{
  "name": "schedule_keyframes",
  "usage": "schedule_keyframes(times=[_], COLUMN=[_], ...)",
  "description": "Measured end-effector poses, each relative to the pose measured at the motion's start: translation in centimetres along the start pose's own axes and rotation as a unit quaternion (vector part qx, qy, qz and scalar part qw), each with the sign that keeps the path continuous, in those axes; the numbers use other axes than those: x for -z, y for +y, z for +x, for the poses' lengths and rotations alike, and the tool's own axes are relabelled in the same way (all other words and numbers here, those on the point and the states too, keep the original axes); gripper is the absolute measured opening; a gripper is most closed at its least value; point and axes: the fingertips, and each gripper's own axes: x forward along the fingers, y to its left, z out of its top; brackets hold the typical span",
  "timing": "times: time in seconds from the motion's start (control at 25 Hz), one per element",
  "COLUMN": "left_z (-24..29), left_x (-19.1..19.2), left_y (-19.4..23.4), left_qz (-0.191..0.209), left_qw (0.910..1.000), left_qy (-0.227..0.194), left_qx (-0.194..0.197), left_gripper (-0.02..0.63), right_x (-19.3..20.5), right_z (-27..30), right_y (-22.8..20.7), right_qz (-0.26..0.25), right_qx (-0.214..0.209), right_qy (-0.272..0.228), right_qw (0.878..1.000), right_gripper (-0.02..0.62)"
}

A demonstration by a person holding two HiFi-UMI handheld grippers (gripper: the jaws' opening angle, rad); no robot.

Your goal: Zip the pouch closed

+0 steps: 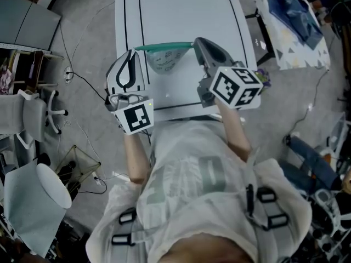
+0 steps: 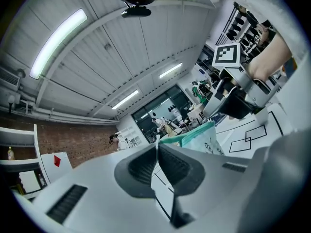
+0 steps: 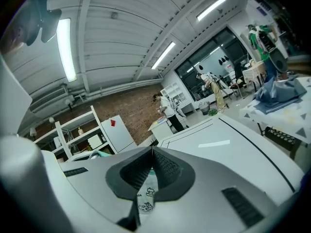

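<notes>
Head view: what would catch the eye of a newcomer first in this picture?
First, the translucent pouch with a green zipper band, stretched over the white table between the two grippers. The left gripper pinches its left end and the right gripper its right end, both with jaws shut. Next come the black-and-white marker cubes on the grippers, close to the person's chest.

Pouch (image 1: 164,59), pale with a teal top band, hangs stretched above the near half of the white table (image 1: 181,10), a little left of centre. Left gripper (image 1: 134,50) has the band's left end and right gripper (image 1: 195,41) its right end (both sets of jaws read closed on it). Band runs roughly parallel to the table's near edge.
</notes>
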Motion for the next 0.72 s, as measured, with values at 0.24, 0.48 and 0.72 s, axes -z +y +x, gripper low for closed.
schedule_keyframes(times=[0.24, 0.48, 0.72], left_z=[0.8, 2.0, 2.9], left_x=[-0.3, 2.0, 4.4], left_y=[-1.8, -3.9, -5.5], left_qz=[-0.047, -0.106, -0.187], left_qw=[0.9986, 0.9906, 0.9765], left_qy=[0.005, 0.065, 0.092], left_qx=[0.023, 0.057, 0.054], left_gripper=[0.018, 0.018, 0.02], right_x=[0.1, 1.4, 1.5], right_z=[-0.7, -0.4, -0.2], right_y=[-1.5, -3.4, -4.8], right_qz=[-0.007, -0.012, -0.091], right_qx=[0.027, 0.057, 0.109], right_qy=[0.008, 0.038, 0.017], right_qw=[1.0, 0.998, 0.99], right_gripper=[0.009, 0.009, 0.014])
